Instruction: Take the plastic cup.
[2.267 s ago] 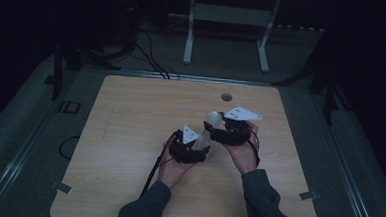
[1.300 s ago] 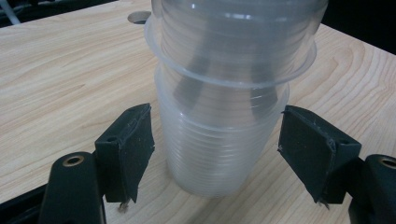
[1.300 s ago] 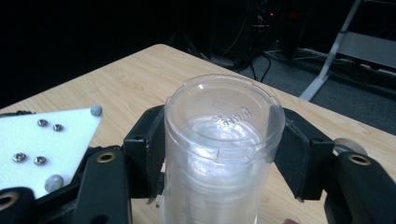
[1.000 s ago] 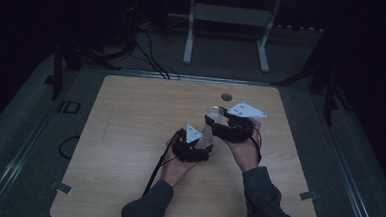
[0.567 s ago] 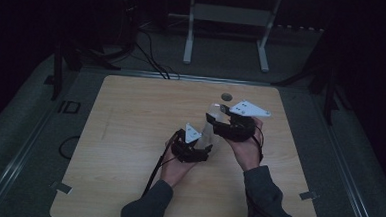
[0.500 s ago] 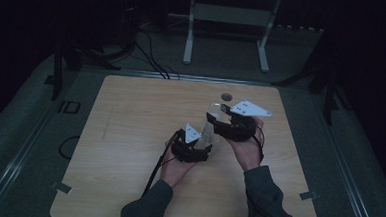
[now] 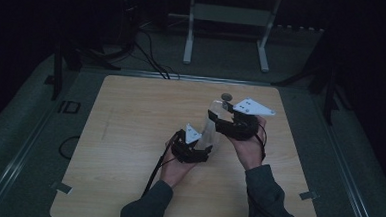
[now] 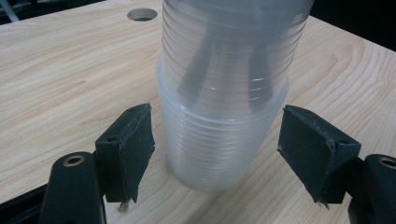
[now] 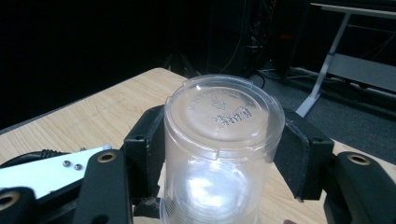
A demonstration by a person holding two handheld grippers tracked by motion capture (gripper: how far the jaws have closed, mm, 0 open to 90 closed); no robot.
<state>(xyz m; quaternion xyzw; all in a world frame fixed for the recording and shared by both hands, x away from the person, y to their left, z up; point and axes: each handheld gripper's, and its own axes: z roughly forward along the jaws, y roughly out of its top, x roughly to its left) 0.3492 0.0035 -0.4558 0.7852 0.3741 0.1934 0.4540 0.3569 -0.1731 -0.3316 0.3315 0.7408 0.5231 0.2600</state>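
Note:
A stack of clear plastic cups stands on the wooden table, leaning a little between the two hands. My left gripper holds the lower cup low down, and its pads meet the cup's wide rim on both sides. Higher up, my right gripper is shut on the upper cup. Both of its pads press the wall just under the flat closed end with embossed lettering. The upper cup still sits partly inside the lower one.
A round hole is cut in the table near its far edge, just behind the right gripper. A white metal stand and cables lie on the dark floor beyond. Bare wood stretches to the left of the hands.
The right gripper has drifted slightly up and to the far right with the upper cup, so the stack looks longer. The left gripper has kept still.

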